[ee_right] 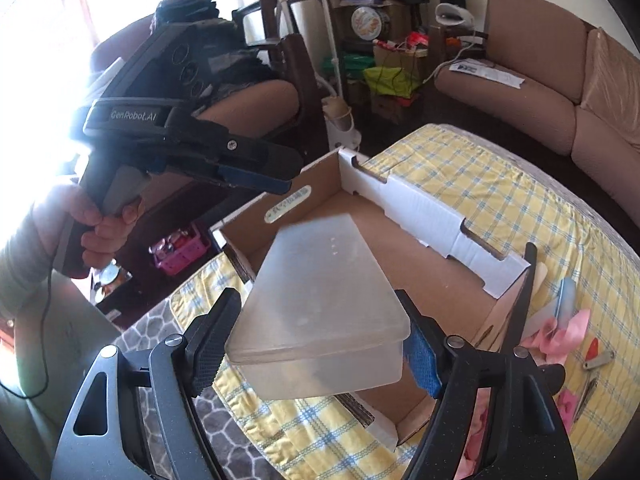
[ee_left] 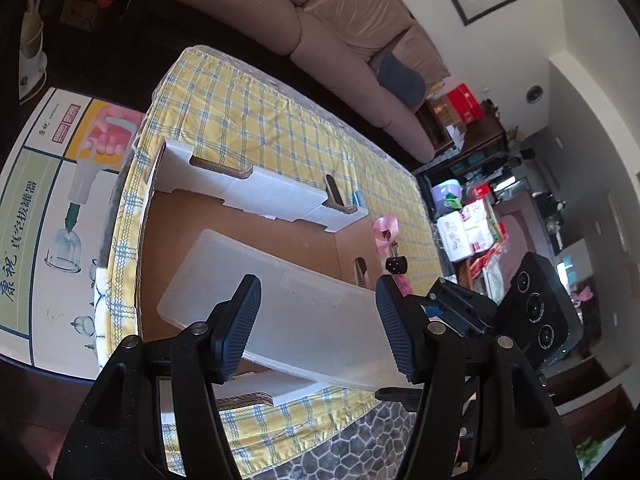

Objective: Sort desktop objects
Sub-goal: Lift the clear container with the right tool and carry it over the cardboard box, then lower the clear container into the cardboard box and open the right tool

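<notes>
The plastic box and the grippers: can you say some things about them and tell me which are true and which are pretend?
1. The right gripper clamps the frosted plastic box between its fingers. True.
2. The plastic box has its lid off. False: the lid sits closed on top.
3. The left gripper is squeezing the plastic box too. False: its jaws stand open and grip nothing.
4. The box is held above an open cardboard tray with white edges. True.
5. The tablecloth is plain red. False: it is yellow with blue check lines.
6. Pink ribbon lies on the cloth outside the tray. True.
</notes>
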`<control>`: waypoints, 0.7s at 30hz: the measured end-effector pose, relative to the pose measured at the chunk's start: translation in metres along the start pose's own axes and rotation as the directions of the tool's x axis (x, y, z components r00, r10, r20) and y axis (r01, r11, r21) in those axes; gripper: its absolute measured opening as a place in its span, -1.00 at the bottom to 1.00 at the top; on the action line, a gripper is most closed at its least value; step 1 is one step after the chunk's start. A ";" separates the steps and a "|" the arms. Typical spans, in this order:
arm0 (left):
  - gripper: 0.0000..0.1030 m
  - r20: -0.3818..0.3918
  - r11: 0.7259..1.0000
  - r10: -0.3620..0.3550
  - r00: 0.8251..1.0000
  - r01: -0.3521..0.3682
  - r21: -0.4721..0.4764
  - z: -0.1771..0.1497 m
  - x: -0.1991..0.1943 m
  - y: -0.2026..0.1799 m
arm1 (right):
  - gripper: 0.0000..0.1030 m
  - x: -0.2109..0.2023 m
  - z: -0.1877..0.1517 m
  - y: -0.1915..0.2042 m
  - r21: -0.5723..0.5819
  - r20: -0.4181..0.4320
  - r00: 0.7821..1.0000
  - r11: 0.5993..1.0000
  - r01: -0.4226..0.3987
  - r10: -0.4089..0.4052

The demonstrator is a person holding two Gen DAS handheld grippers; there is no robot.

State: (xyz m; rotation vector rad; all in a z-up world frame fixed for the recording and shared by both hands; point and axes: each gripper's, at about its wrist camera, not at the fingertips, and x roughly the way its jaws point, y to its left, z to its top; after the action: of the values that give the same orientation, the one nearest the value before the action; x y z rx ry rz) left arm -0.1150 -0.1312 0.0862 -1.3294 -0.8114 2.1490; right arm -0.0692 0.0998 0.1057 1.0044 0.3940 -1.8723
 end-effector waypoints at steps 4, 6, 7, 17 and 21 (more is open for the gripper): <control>0.10 0.011 0.997 -0.013 1.000 0.014 -0.071 0.003 0.000 0.015 | 0.51 0.022 0.010 -0.007 -0.065 -0.104 0.995 0.998 -0.015 0.008; 0.17 0.041 0.993 -0.035 0.999 0.039 -0.110 0.006 -0.008 0.023 | 0.52 0.033 0.014 -0.014 -0.087 -0.165 0.986 0.996 -0.035 0.020; 0.22 0.057 0.992 -0.040 0.998 0.046 -0.122 0.007 -0.012 0.025 | 0.52 0.037 0.016 -0.016 -0.096 -0.193 0.981 0.995 -0.040 0.021; 0.26 0.020 0.990 -0.014 1.000 0.017 -0.143 0.010 -0.001 0.034 | 0.72 0.059 0.012 -0.028 -0.110 -0.276 0.958 0.993 0.042 -0.071; 0.28 0.034 0.989 -0.021 0.999 0.026 -0.145 0.009 -0.005 0.031 | 0.72 0.056 0.024 -0.024 -0.070 -0.157 0.981 0.992 0.104 -0.114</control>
State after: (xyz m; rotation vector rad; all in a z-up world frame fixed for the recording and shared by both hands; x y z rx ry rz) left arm -0.1241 -0.1581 0.0707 -1.3515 -1.0094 2.1327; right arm -0.1136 0.0639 0.0739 1.1153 0.6089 -1.8699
